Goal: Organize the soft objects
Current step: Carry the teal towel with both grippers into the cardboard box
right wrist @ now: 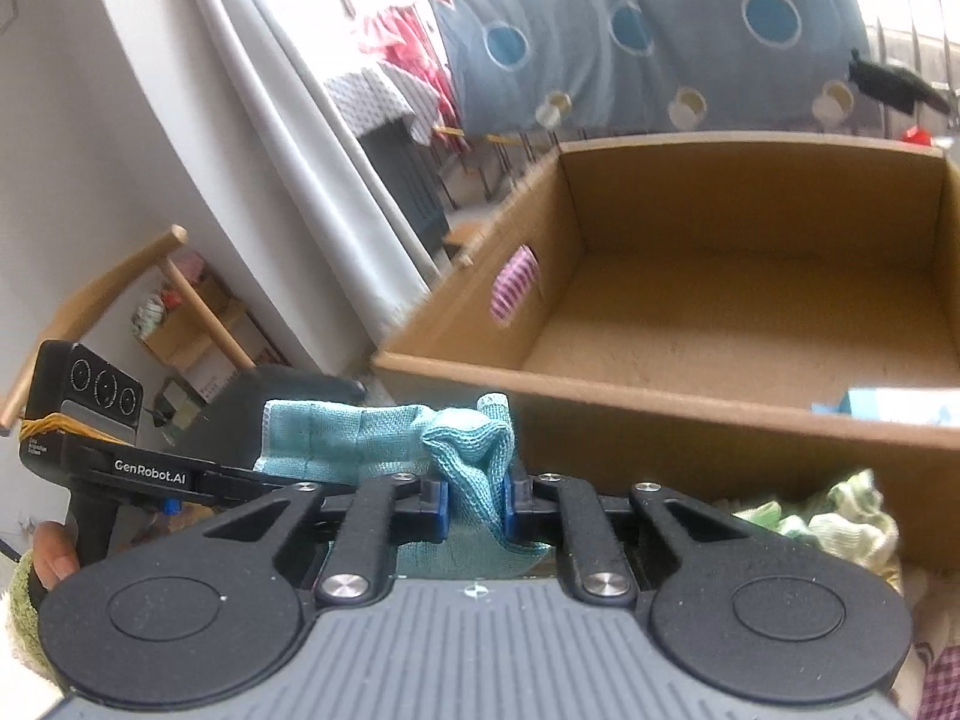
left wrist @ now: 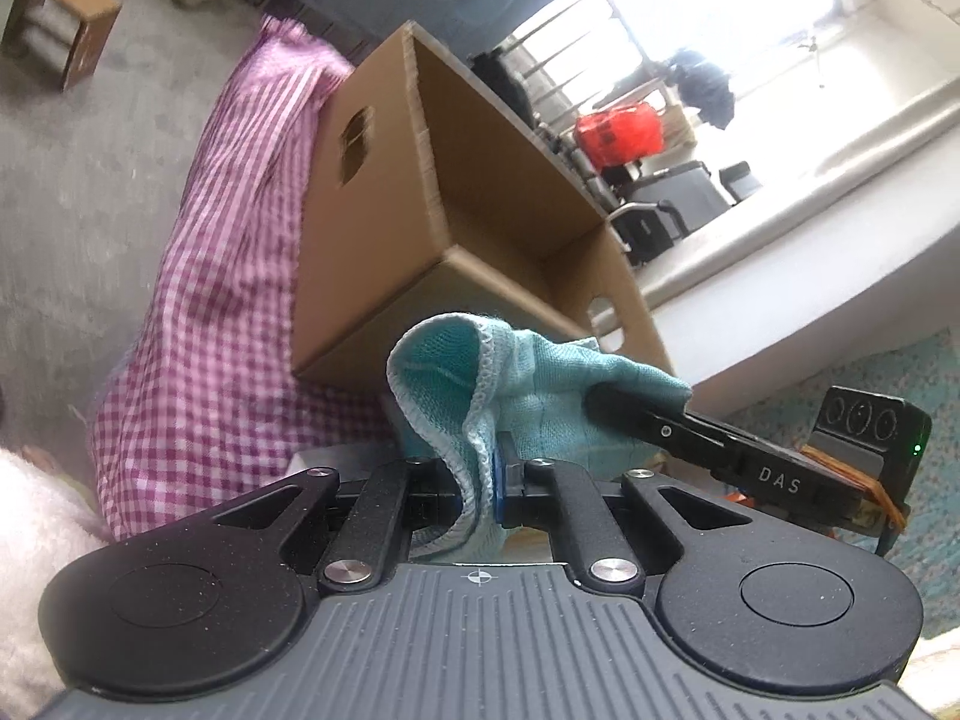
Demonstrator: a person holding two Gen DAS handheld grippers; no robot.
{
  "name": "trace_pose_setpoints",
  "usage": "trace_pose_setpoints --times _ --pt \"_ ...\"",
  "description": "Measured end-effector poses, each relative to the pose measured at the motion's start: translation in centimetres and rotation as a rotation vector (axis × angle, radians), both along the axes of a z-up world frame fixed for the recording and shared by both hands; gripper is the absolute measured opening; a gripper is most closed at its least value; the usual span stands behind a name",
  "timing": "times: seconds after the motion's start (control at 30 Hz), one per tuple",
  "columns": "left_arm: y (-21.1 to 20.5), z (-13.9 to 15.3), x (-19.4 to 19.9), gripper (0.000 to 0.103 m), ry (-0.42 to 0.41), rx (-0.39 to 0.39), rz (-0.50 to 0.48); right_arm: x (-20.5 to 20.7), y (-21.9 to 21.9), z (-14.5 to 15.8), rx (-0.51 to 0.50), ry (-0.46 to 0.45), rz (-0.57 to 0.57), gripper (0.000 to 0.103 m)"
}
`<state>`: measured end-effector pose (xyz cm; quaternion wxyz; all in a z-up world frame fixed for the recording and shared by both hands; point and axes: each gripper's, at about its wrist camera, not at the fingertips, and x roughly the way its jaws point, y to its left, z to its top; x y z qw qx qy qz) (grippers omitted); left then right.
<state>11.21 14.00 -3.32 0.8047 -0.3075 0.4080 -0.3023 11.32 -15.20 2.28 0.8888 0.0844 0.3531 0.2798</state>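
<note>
Left tongs and right tongs both clamped on one teal cloth, stretched sideways between them, near the open cardboard box, left view alone shows pink checked fabric, right view alone the box's bare floor.

I'm seeing a teal cloth of coarse woven knit, a matt corrugated cardboard box, and, at left of the left wrist view, soft, possibly cotton gingham fabric.
</note>
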Motion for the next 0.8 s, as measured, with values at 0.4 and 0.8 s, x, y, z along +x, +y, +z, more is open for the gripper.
trace_pose_setpoints --times 0.4,0.8 --pt "-4.3 8.4 1.1 0.006 -0.139 0.020 -0.056 -2.7 -4.3 7.3 0.105 -0.211 -0.009 0.016" --pt "-17.7 8.2 18.3 0.006 -0.033 0.223 -0.229 10.2 -13.0 9.7 -0.020 -0.101 -0.133 0.016"
